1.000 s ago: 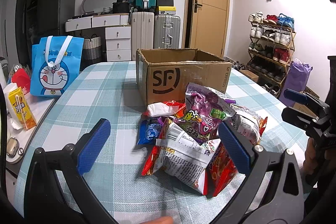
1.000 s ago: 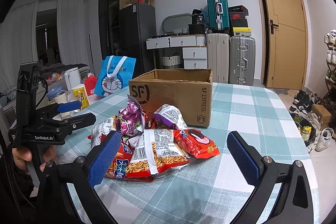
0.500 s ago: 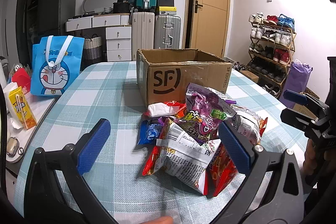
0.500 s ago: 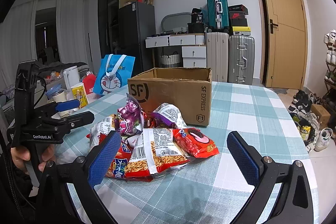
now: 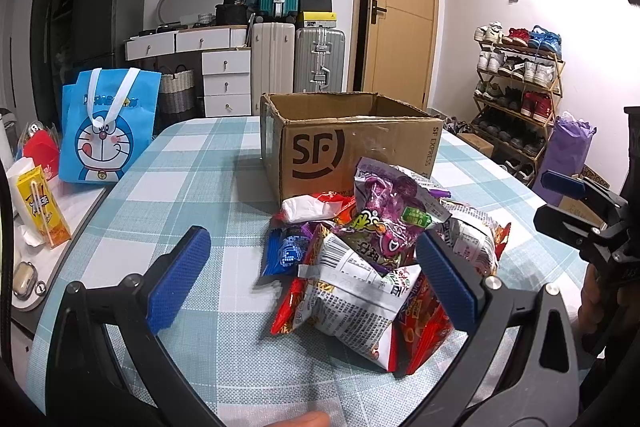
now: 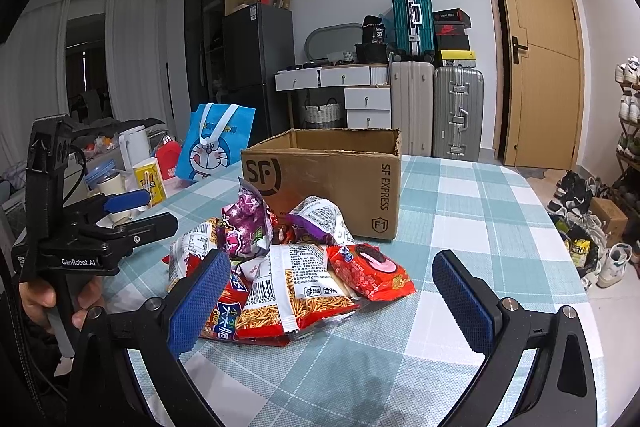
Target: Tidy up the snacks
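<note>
A heap of snack bags (image 5: 376,255) lies on the checked tablecloth in front of an open cardboard SF box (image 5: 348,143). A purple bag (image 5: 392,211) tops the heap; it also shows in the right wrist view (image 6: 244,223). A noodle bag (image 6: 296,291) and a red cookie bag (image 6: 370,271) lie at the heap's near side. The box (image 6: 332,183) stands just behind. My left gripper (image 5: 314,277) is open and empty, near the heap's front. My right gripper (image 6: 330,301) is open and empty, in front of the heap.
A blue Doraemon bag (image 5: 106,135) stands at the table's left edge, with a yellow drink carton (image 5: 40,211) on a side counter. Suitcases (image 5: 298,63), drawers and a door are behind. A shoe rack (image 5: 516,87) stands right. The table edge (image 6: 560,227) curves at right.
Both grippers stay open and almost still; the right wrist view has crept slightly closer to the snack heap. The snacks and the box have not moved.
</note>
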{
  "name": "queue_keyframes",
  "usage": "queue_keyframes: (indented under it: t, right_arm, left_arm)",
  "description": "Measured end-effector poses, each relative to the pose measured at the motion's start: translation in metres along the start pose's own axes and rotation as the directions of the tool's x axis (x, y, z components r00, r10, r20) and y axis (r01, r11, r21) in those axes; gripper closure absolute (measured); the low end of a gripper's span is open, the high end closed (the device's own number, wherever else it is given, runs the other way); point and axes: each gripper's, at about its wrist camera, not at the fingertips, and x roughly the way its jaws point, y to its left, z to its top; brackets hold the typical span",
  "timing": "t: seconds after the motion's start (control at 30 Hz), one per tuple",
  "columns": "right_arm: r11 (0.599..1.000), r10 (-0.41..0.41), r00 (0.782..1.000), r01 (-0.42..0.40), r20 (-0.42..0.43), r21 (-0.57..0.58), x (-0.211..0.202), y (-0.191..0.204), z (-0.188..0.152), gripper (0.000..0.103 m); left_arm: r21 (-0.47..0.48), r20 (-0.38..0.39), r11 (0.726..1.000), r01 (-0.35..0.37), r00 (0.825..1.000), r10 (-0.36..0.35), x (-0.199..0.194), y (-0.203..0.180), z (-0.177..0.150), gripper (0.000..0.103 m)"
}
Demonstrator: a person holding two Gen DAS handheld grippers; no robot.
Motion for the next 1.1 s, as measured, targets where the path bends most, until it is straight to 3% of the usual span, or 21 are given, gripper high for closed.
queue_keyframes:
  t: [0.83, 1.1]
  right_arm:
    - [0.999, -0.028, 0.999, 0.029, -0.042, 0.016, 0.004, -0.001, 0.003, 0.0]
    - [0.999, -0.046, 0.98, 0.041, -0.194, -0.026, 0.028, 0.005, 0.003, 0.0]
  left_arm:
    - [-0.013, -0.024, 1.0, -0.018, 1.0, 0.018, 0.013, 0.0, -0.002, 0.001]
    - [-0.013, -0.094, 1.0, 0.012, 0.995, -0.013, 0.023, 0.004, -0.002, 0.001]
